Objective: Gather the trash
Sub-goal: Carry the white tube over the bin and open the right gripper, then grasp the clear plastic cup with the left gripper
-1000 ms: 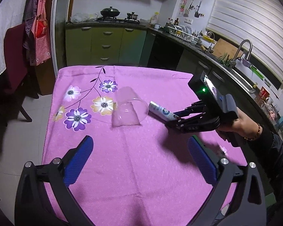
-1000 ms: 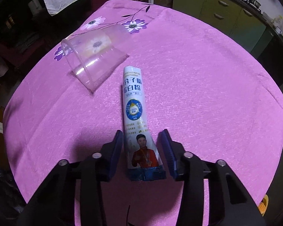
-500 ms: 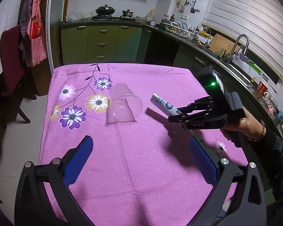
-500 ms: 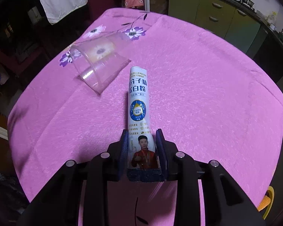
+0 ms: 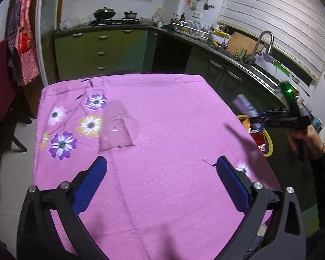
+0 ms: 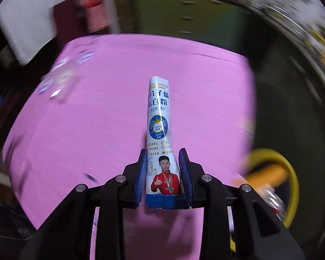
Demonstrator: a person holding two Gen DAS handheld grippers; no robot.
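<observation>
Left wrist view: the left gripper (image 5: 161, 173) hangs above the purple tablecloth (image 5: 162, 134) with its blue pads spread wide and nothing between them. Ahead of its left finger and slightly inward, a clear plastic cup (image 5: 117, 127) lies on its side on the cloth, just beside the printed flowers (image 5: 75, 127). Far off to the right, past the cloth's edge, the right gripper (image 5: 260, 117) is held in the air above a yellow-rimmed bin (image 5: 267, 143) on the floor.

Right wrist view: the right gripper (image 6: 163, 177) is clamped on the lower end of a white and blue packet (image 6: 160, 134), which sticks out straight ahead between the pads. The surroundings are motion-blurred. The cup (image 6: 60, 82) shows faintly far ahead to the left on the cloth, and the bin (image 6: 273, 184) sits just to the right.
</observation>
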